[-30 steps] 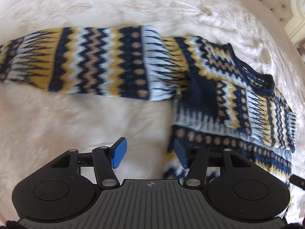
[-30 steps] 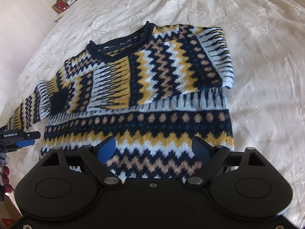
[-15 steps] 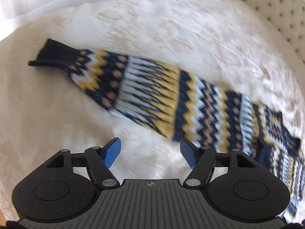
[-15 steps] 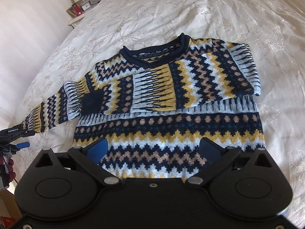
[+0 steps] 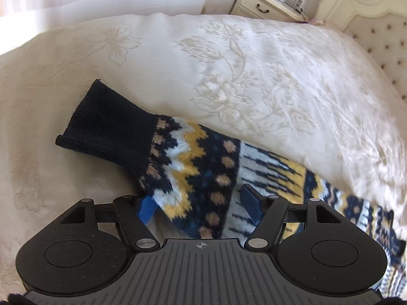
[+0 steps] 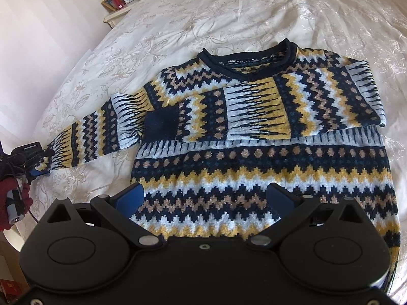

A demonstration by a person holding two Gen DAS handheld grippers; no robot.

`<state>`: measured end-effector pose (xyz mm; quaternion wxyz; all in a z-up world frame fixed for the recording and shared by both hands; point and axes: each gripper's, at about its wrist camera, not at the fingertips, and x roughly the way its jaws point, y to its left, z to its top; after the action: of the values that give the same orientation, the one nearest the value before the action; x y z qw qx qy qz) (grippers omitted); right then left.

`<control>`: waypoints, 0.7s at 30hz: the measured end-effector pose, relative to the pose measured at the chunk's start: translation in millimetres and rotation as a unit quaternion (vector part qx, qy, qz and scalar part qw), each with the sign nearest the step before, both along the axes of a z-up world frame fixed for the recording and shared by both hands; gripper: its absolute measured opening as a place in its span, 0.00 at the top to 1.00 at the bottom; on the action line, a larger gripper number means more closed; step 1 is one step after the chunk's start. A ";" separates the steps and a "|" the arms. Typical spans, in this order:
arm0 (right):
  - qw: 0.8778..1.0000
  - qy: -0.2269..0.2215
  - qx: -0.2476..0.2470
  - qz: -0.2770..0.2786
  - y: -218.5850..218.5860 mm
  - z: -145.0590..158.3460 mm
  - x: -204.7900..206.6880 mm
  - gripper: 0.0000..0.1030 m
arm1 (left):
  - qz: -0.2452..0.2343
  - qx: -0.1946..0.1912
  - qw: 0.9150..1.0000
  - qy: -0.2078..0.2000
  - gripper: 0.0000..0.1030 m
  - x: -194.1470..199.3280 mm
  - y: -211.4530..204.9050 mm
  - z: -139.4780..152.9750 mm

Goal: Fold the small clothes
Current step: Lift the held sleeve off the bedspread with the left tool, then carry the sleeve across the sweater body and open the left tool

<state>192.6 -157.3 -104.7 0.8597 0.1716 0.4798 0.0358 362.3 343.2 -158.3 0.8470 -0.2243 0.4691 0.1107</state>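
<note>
The left gripper (image 5: 201, 207) has its blue fingers (image 5: 147, 208) apart, one on each side of the outstretched sleeve (image 5: 193, 167) of a patterned sweater (image 6: 259, 152). The jaws have just been opening a little, and the sleeve lies between them, but the pads do not press on it. A second ago this gripper was over the point where the sleeve meets the body; now it sits near the dark cuff (image 5: 109, 132) at the far end. That suggests it is lining up to take the sleeve by its end and fold it inward.

The right gripper (image 6: 207, 197) also has its fingers wide apart — they have just been opening further — and it holds nothing. It hovers above the lower part of the sweater, and its view now takes in more of the garment than before, so it has pulled back.

The sweater lies flat, front up, on a cream bedspread (image 5: 254, 71). One sleeve is already folded across the chest, its cuff resting on the front. The other sleeve stretches out sideways. In the right camera's view, the left gripper shows at the end of that sleeve, held by a hand in a red glove (image 6: 7, 203).

A nightstand (image 5: 264, 6) stands beyond the bed.
</note>
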 end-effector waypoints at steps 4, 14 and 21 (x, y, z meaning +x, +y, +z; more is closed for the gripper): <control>1.000 0.004 -0.004 -0.003 5.7 -0.7 0.0 0.01 | 0.016 -0.020 1.000 -0.012 0.35 1.4 7.5 -5.4; 1.000 0.013 -0.007 0.011 9.8 -2.4 -1.1 0.01 | 0.041 0.006 0.999 -0.031 0.93 -8.4 3.1 9.3; 1.000 0.010 0.007 0.025 -0.8 -5.6 -5.3 0.01 | -0.013 0.049 0.992 -0.112 0.94 -27.7 -41.9 76.1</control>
<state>187.3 -158.1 -110.3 0.8525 0.1655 0.4923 0.0589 334.6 301.3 -82.3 0.9057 -0.1871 0.3678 0.0968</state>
